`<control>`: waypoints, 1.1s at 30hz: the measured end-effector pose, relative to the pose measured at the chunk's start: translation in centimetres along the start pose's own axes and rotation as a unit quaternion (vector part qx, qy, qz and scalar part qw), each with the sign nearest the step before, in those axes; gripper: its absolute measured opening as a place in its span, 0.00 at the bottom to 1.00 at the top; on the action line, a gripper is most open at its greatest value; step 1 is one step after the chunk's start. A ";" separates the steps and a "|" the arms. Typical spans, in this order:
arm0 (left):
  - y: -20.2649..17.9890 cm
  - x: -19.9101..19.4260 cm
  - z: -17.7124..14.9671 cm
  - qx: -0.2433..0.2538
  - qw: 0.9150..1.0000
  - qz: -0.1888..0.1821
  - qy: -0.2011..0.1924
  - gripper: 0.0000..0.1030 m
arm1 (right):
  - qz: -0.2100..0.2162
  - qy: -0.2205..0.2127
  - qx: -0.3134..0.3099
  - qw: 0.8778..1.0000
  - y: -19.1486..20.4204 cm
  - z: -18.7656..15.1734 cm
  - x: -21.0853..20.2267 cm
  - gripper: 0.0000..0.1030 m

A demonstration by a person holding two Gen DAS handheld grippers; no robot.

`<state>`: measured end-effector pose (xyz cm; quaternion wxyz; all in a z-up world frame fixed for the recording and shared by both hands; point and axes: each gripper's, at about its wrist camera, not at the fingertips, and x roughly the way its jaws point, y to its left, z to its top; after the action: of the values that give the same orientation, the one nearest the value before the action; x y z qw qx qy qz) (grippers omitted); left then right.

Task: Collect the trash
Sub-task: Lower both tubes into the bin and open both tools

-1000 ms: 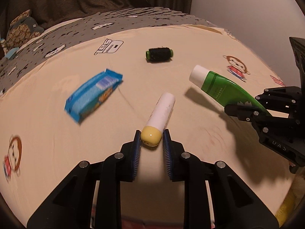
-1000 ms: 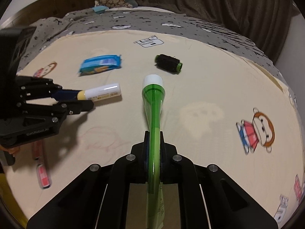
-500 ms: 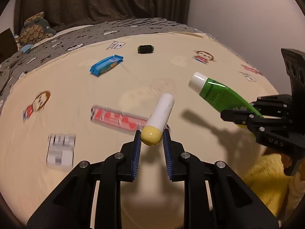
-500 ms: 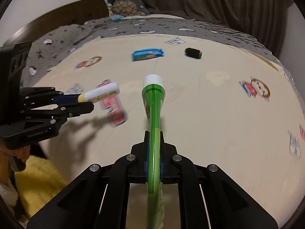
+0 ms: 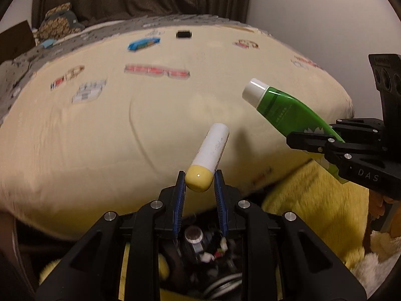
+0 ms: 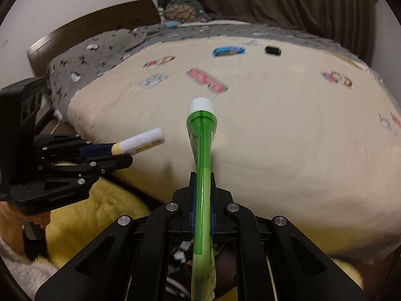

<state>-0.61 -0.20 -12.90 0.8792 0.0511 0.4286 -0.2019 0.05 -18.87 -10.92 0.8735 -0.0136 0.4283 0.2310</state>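
L gripper [image 5: 199, 184] pinches white tube's [image 5: 211, 148] yellow end; R gripper [image 6: 202, 190] clamps green tube [image 6: 201, 145] tight.

Right gripper [image 6: 201, 193] gripped a flattened green plastic tube with white cap [image 6: 202, 135] at frame centre. At left, left gripper [image 6: 117, 154] clamped a white cylindrical stick with yellow end [image 6: 139, 141]. Blue wrapper [image 6: 228, 51] and black roll [image 6: 272, 50] lay on the cream bedsheet [image 6: 288, 130], upper frame.
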 end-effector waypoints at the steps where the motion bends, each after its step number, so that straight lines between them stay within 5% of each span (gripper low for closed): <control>1: -0.1 0.0 -1.0 -0.005 1.000 -0.004 0.006 0.21 | 0.004 0.007 0.002 1.000 0.2 -0.6 0.2 0.09; 16: 0.6 8.0 -9.1 -0.041 0.989 -0.011 0.144 0.21 | 0.024 0.176 0.044 0.983 1.3 -7.8 8.6 0.09; 30: 1.5 13.3 -11.6 -0.070 0.971 -0.022 0.228 0.21 | 0.003 0.228 0.055 0.972 0.8 -9.1 14.1 0.12; 33: 1.4 13.6 -11.1 -0.066 0.970 -0.018 0.232 0.29 | 0.002 0.223 0.061 0.973 0.6 -8.7 14.0 0.13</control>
<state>-0.68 -0.21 -30.58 0.7535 0.0309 0.6340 -0.1713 0.71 -14.78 -26.83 0.7549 -0.0110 0.6254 0.1972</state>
